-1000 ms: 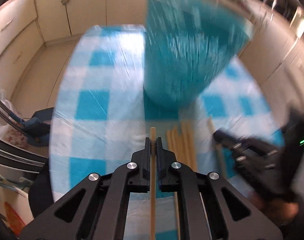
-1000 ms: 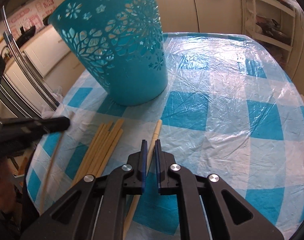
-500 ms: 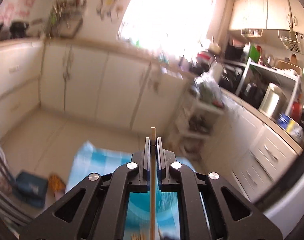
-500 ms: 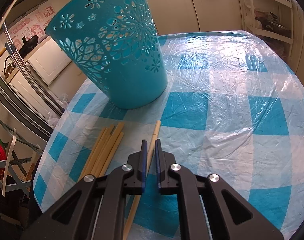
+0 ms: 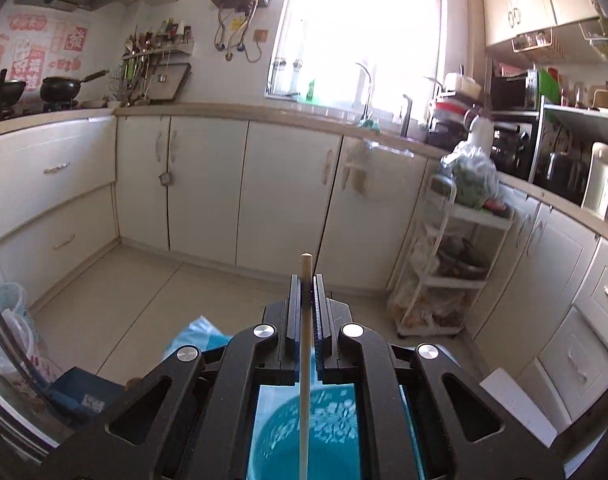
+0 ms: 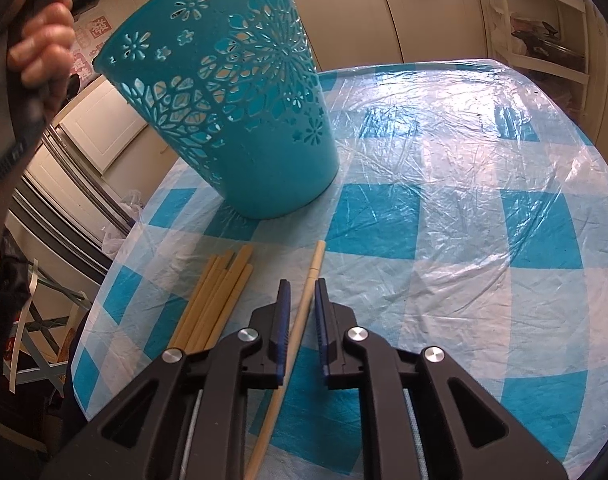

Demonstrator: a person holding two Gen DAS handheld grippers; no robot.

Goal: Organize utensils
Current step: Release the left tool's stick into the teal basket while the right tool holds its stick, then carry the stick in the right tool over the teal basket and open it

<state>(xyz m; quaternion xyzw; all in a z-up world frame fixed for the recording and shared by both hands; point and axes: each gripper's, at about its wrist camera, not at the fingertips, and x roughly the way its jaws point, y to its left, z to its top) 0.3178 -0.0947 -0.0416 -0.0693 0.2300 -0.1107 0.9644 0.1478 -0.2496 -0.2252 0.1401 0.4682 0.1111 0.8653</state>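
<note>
Above the teal basket (image 5: pixel 304 436) our left gripper (image 5: pixel 305 280) pinches one chopstick (image 5: pixel 305 340); a crooked drop could miss the rim. Our right gripper (image 6: pixel 302 292), jaws just opening narrowly around the pale chopstick (image 6: pixel 304 312) on the table (image 6: pixel 443 240), may nudge it.

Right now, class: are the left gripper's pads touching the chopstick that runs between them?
Touching. The left wrist view shows the left gripper with its jaws closed tight on the chopstick, no gap showing on either side, above the teal basket.
</note>
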